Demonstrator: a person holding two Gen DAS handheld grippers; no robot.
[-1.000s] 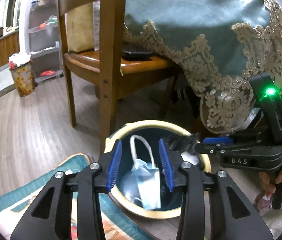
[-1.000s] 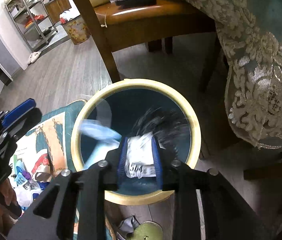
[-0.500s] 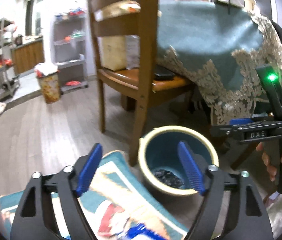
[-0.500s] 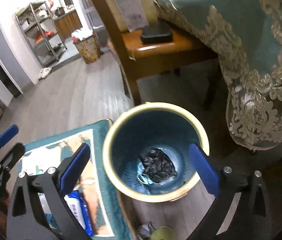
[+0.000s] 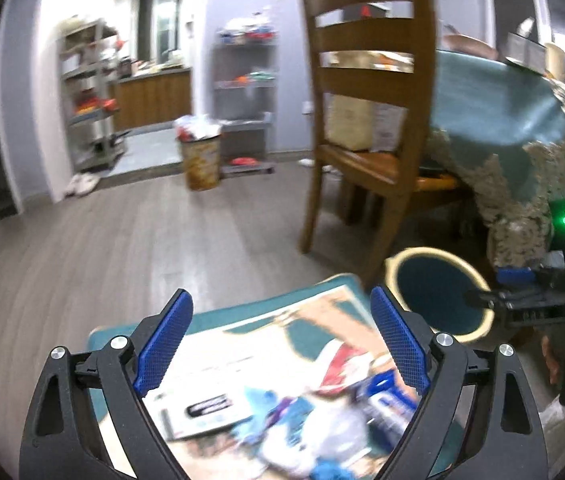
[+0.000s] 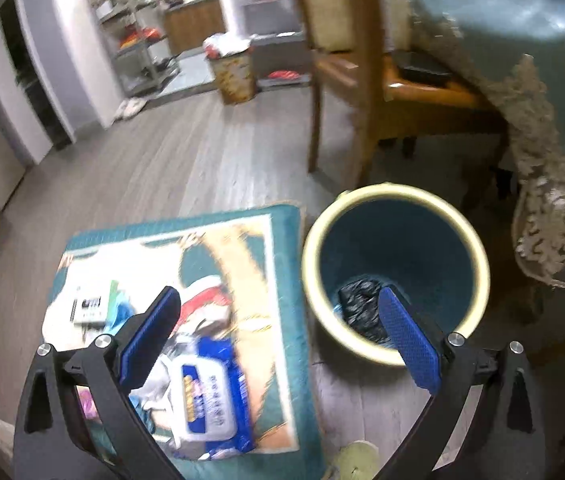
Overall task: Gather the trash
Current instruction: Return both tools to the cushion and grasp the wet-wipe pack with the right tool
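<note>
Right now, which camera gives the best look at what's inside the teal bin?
The right wrist view: it looks down into the teal bin and shows a crumpled black bag at the bottom. The left wrist view catches the bin obliquely, blurred, showing only rim and inner wall, contents hidden.

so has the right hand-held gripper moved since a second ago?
Yes. The right hand-held gripper has pulled back from over the bin, toward the mat, jaws now open and empty.

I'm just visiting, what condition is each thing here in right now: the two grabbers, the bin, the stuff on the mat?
Left gripper: jaws wide open, empty.
Right gripper: jaws wide open, empty.
Teal bin: upright, uncovered, with a crumpled black bag at the bottom.
Blue wipes pack: lying flat on the mat, uncollected.
White box: lying flat on the mat.
</note>
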